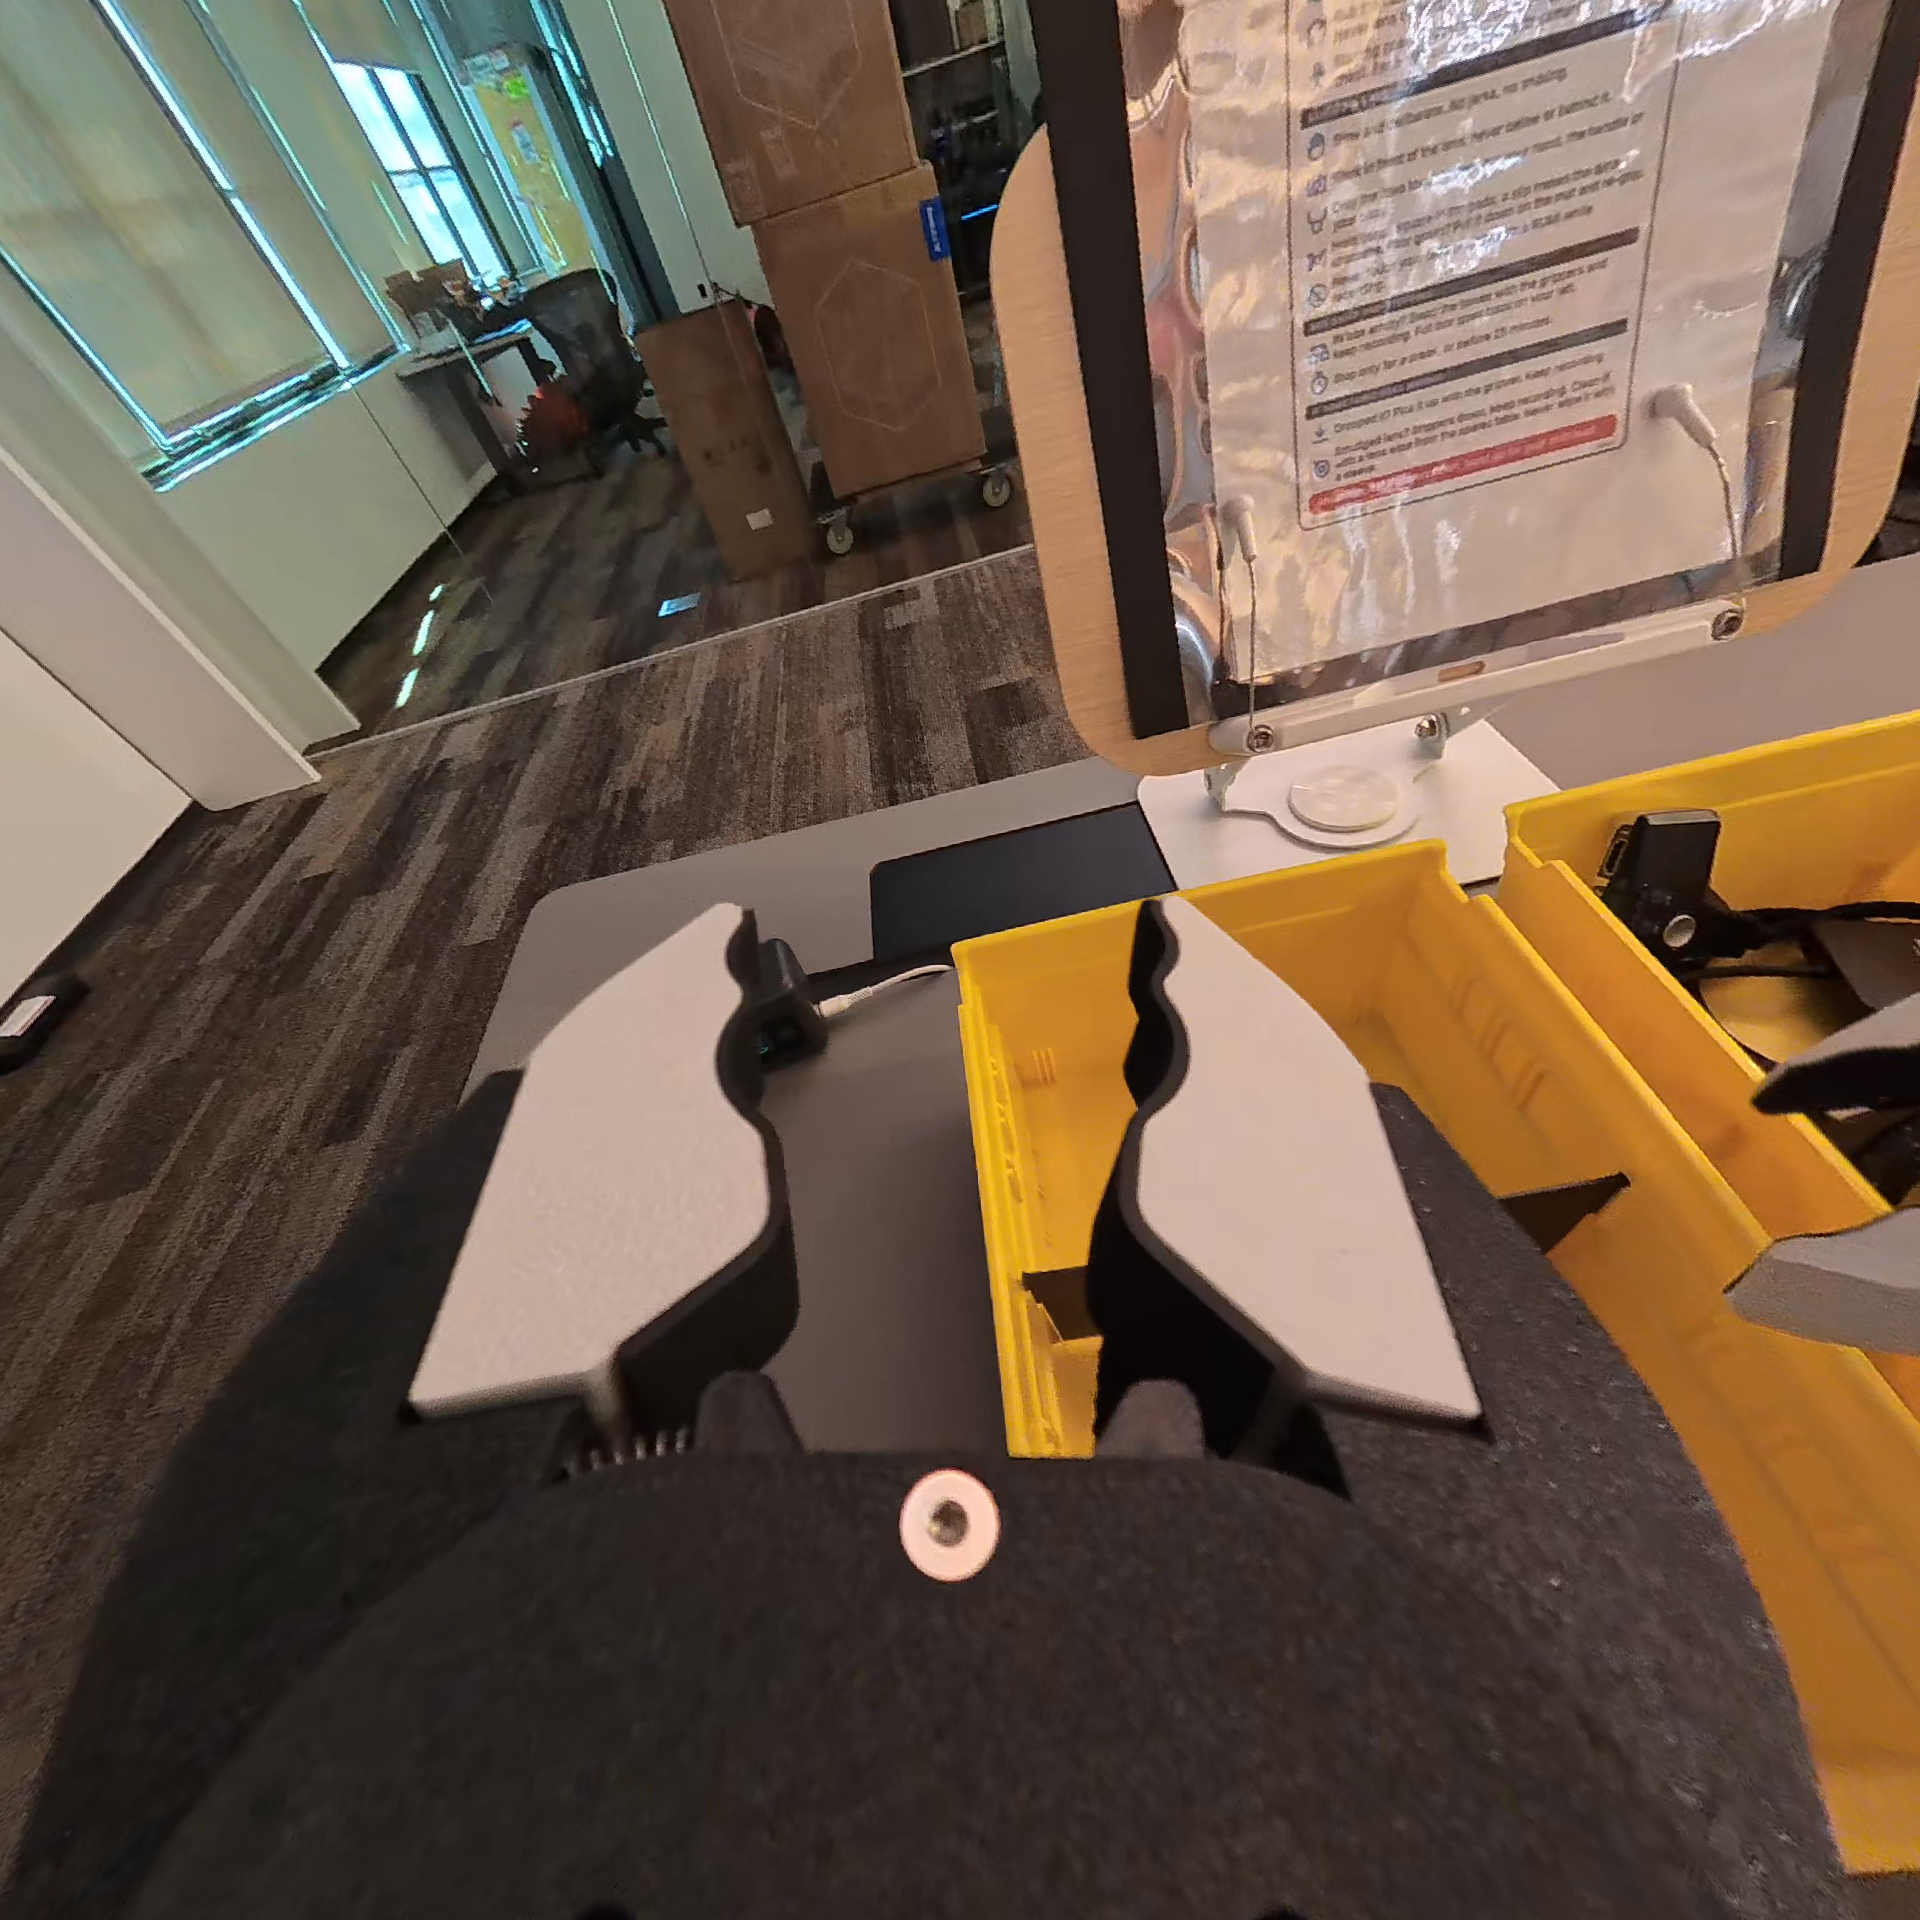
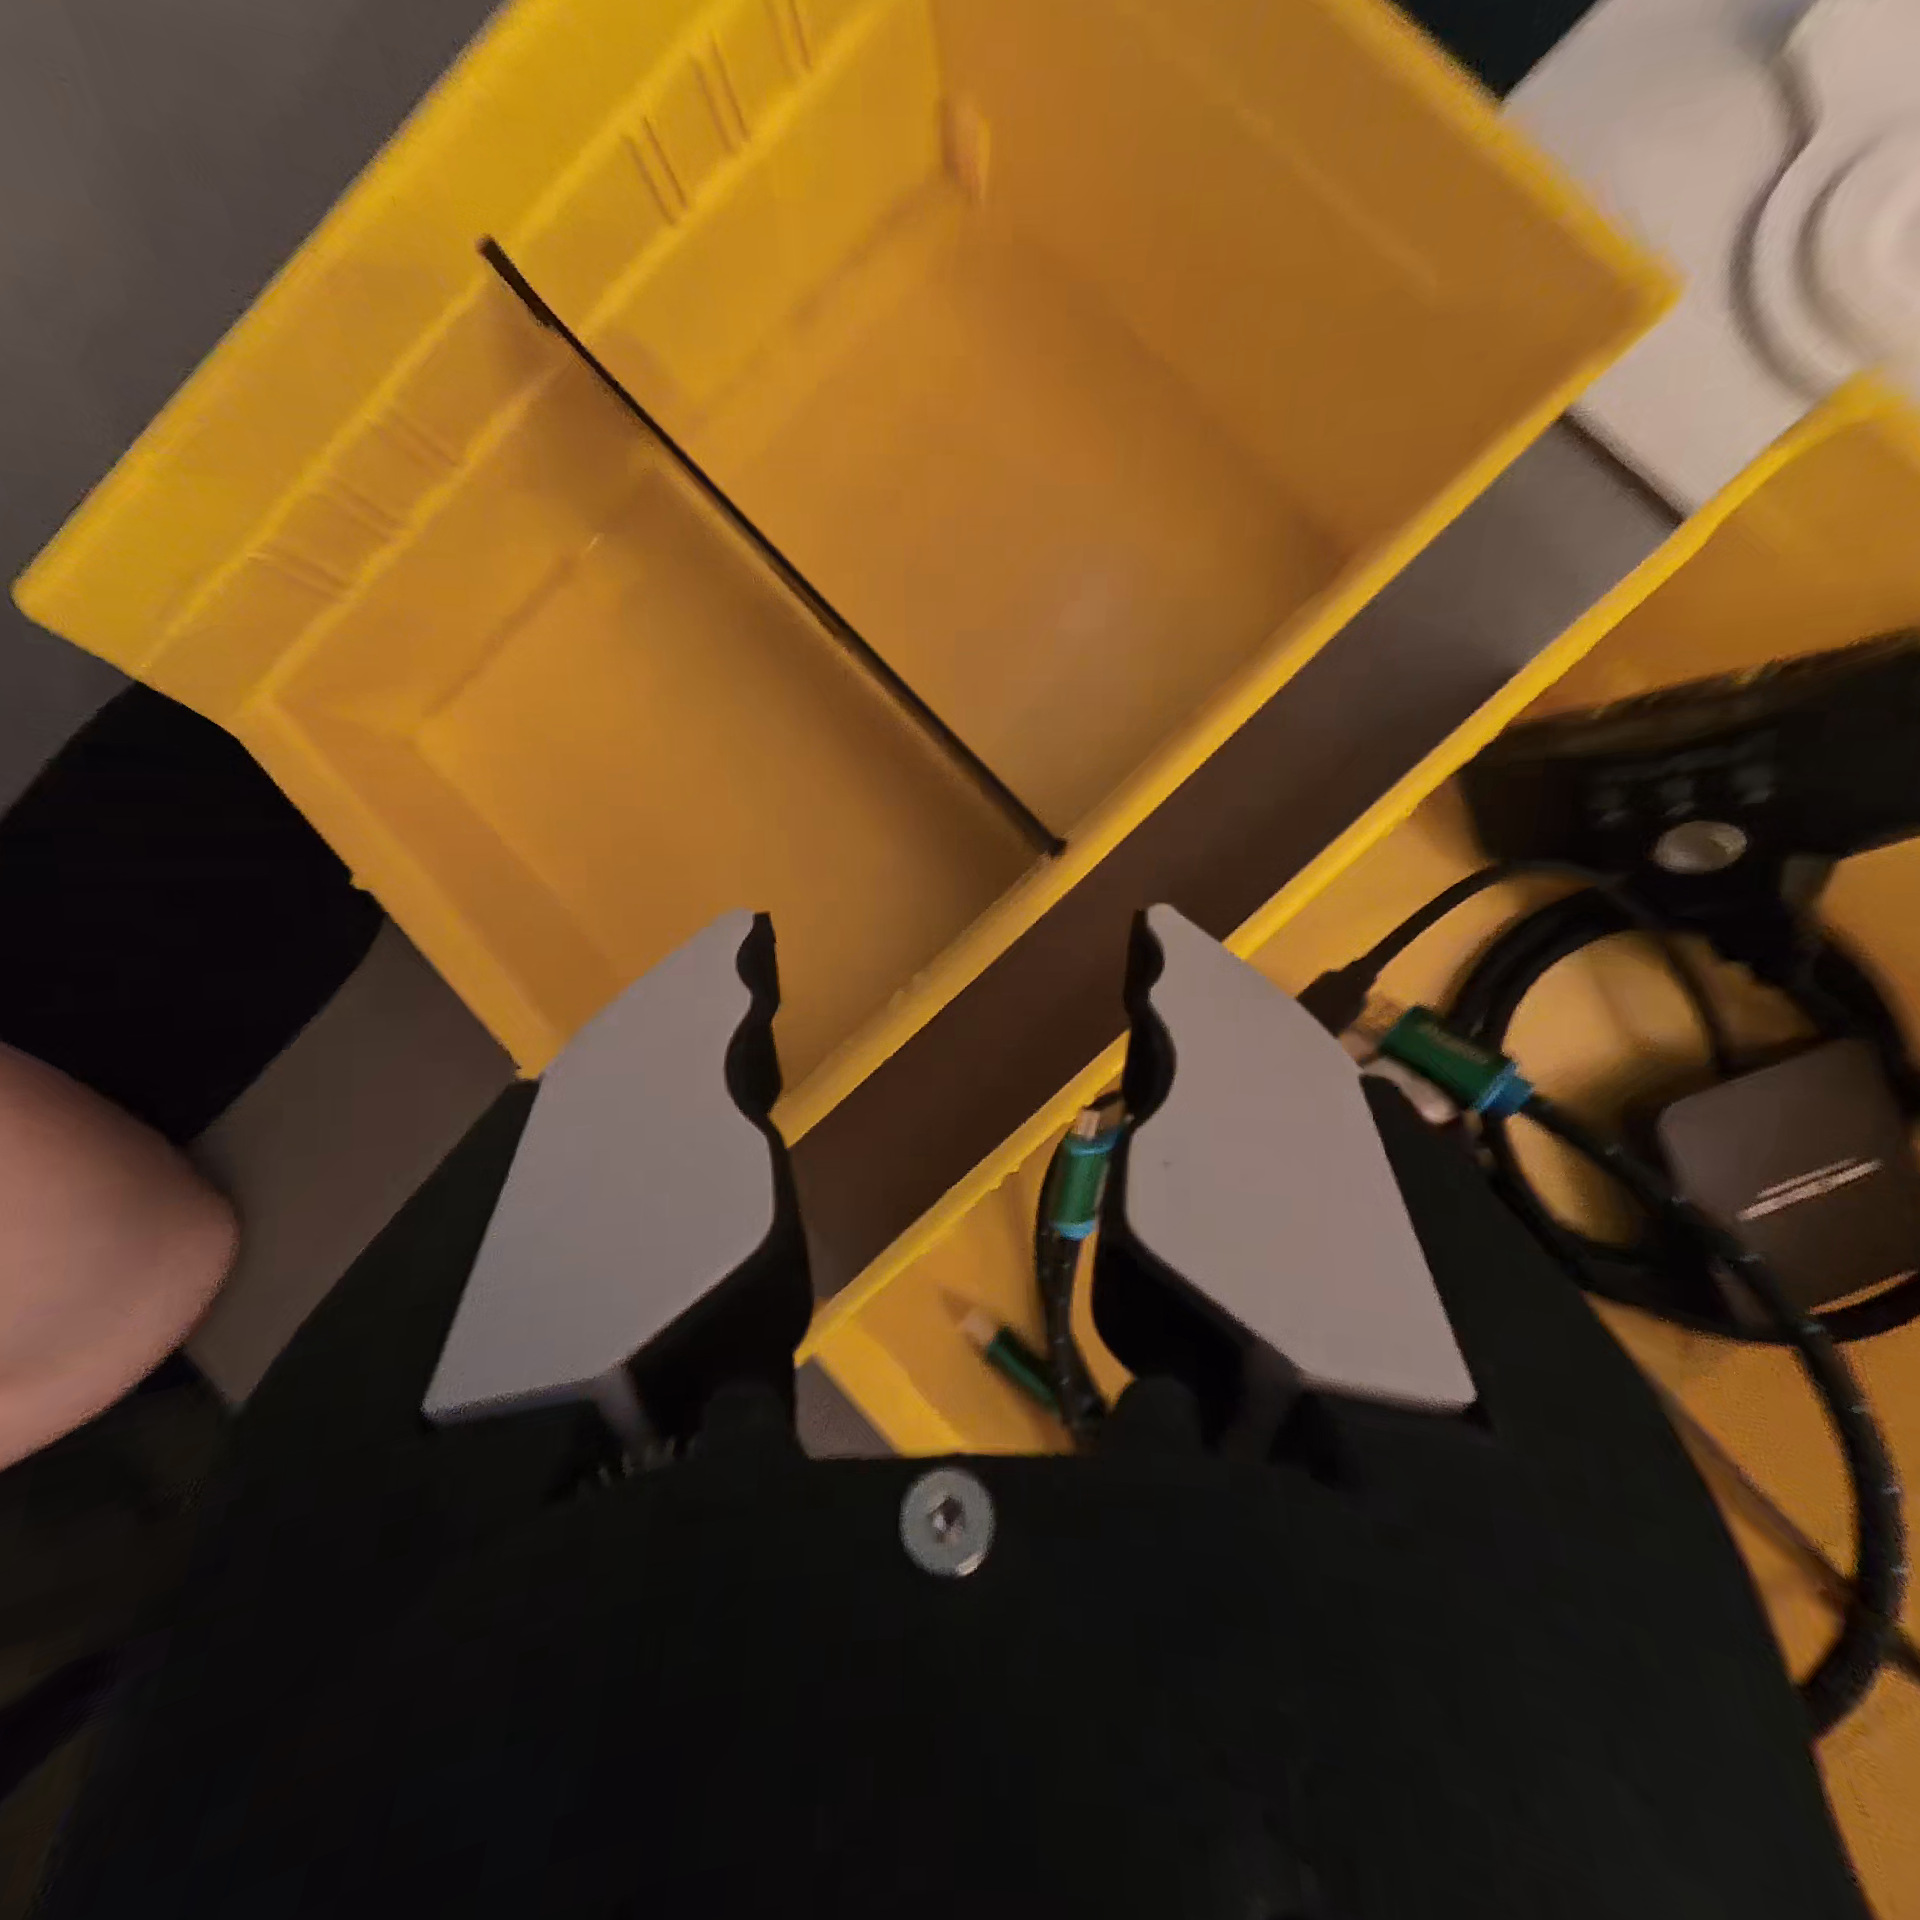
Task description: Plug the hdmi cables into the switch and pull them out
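Left wrist view: the left hand-held gripper (image 1: 945,940) hovers spread and empty over the grey bench (image 1: 665,914), straddling the near wall of an empty yellow plastic bin with a dark divider (image 1: 1226,935), apparently waiting its turn. Right wrist view, blurred: the right hand-held gripper (image 2: 951,940) is also spread, holding nothing, above the gap between bins; the green-tipped braided black HDMI cables (image 2: 1081,1179) and black switch box (image 2: 1683,769) lie in the second yellow bin (image 2: 1382,862), likely its target.
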### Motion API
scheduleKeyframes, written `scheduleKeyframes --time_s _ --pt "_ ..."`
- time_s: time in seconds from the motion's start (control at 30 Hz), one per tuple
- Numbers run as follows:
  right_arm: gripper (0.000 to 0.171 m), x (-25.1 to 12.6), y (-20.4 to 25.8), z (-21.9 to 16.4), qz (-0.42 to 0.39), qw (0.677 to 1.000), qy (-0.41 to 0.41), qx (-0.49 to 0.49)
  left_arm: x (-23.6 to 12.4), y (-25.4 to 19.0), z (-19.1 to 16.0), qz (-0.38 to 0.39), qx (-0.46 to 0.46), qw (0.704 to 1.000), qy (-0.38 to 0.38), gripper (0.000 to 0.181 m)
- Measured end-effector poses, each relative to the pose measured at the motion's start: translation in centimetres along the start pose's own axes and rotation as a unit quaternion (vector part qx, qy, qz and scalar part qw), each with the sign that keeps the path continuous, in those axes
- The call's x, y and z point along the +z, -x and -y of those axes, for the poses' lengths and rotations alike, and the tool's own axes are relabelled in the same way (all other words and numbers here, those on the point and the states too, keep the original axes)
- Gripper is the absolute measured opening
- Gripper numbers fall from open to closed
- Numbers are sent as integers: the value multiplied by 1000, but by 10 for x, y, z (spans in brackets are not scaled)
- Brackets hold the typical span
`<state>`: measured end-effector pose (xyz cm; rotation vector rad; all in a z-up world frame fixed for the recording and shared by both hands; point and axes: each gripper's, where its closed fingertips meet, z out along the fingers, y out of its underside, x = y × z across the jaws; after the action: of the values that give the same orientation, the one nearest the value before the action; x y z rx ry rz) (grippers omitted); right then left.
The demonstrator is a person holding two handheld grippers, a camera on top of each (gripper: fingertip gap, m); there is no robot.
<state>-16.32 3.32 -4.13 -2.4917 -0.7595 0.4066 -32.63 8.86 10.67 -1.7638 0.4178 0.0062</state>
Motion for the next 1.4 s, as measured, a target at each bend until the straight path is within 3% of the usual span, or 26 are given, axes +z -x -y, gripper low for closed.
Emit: scheduleKeyframes --time_s 0.1,0.33,0.77,0.93,1.07,1.17,1.4 --pt "64 8 2 -13 10 997 61 53 -2 -4 2 -13 -1 1000 -4 66" --pt "56 28 7 -16 18 982 121 144 -15 -17 11 -48 2 999 -24 64" --pt "44 61 -1 -3 -84 973 149 155 -25 -27 12 -80 13 996 -29 62" --pt "43 66 -3 -3 -87 969 158 171 -30 -27 16 -90 2 995 -41 61" --pt "42 76 10 -27 -64 952 215 209 -32 -27 17 -89 5 995 -41 61" --pt "14 80 2 -20 -82 957 194 201 -35 -28 20 -92 4 995 -48 60" --pt "6 88 2 -12 -44 950 178 251 -39 -26 24 -88 -5 995 -57 60"
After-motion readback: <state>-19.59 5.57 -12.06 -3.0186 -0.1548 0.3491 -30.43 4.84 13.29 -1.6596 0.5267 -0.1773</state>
